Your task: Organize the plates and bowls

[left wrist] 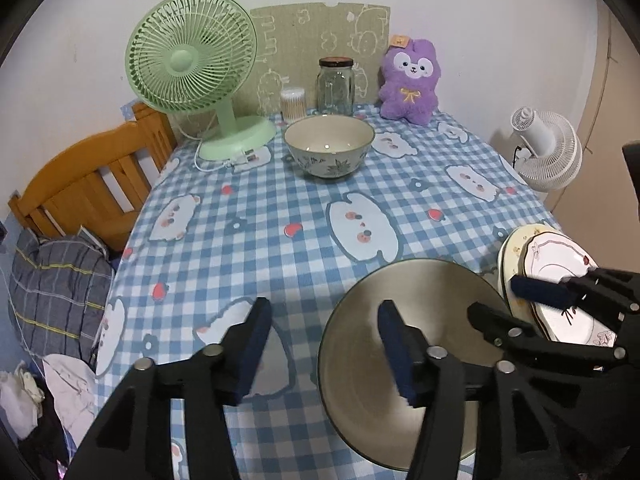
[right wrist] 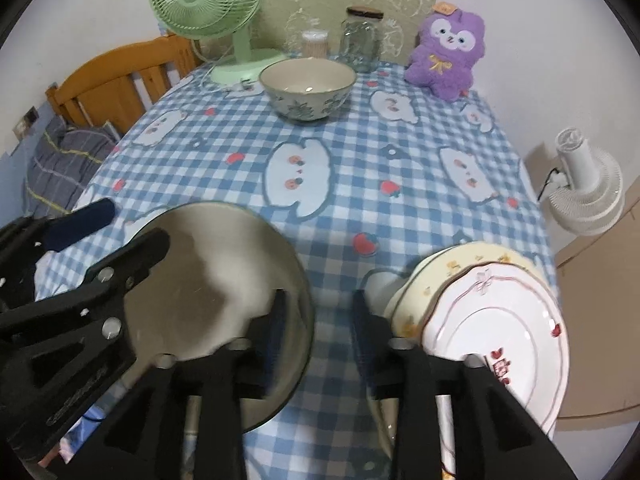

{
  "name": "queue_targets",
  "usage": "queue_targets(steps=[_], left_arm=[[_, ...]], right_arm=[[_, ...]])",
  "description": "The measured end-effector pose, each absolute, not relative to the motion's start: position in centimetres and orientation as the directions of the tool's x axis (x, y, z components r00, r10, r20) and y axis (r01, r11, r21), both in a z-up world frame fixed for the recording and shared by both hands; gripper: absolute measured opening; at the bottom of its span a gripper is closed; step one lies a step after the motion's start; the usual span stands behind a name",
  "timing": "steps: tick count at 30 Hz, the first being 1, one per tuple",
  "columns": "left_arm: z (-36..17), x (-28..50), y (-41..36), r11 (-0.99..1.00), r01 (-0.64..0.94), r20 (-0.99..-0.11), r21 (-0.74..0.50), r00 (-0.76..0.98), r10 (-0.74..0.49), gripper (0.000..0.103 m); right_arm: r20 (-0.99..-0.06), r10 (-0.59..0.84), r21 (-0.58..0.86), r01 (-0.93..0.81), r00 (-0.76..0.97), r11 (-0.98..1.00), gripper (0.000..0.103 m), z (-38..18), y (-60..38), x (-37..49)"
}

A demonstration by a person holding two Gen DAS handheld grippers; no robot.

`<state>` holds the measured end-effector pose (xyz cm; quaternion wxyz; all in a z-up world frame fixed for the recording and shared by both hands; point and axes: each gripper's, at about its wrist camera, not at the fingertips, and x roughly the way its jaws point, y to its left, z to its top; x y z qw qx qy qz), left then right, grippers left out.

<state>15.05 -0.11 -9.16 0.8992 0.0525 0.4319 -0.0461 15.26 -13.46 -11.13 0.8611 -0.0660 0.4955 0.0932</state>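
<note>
The large grey bowl sits at the lower right of the left wrist view on the checked surface, and the left tongs stand spread and released, one finger outside the bowl's rim and the other over its basin. The right tongs are also released, empty, in the gap between that bowl and the two stacked plates at the lower right of the right wrist view. The patterned bowl waits at upper centre near the green fan. The risk: both tongs crowd close together, so closing on the bowl's thin rim could slip, or knock the overhanging plates off the surface edge.
</note>
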Motion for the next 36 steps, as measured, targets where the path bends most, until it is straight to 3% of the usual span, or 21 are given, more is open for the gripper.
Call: queue_targets(steps=[2, 11, 25, 36], left_arm=[[-8.9, 15.1, 0.1, 0.99, 0.125, -0.782, 0.057, 0.623, -0.033, 0.062], [-7.2, 16.1, 0.5, 0.994, 0.098, -0.769, 0.058, 0.638, -0.018, 0.079], [-3.9, 18.9, 1.1, 0.997, 0.066, -0.755, 0.029, 0.655, -0.021, 0.079], [-2.5, 22.4, 1.6, 0.999, 0.025, -0.746, 0.032, 0.665, 0.008, 0.084]], right_arm=[[-0.857, 0.102, -0.01, -0.214, 0.505, 0.977, 0.059, -10.7, -13.9, 15.4], [-0.845, 0.154, 0.064, -0.19, 0.511, 0.98, 0.061, -8.3, -15.0, 16.5], [-0.814, 0.156, 0.068, -0.175, 0.56, 0.982, 0.062, -4.1, -14.7, 19.0], [-0.796, 0.191, 0.12, -0.159, 0.575, 0.98, 0.07, -2.5, -14.9, 22.8]])
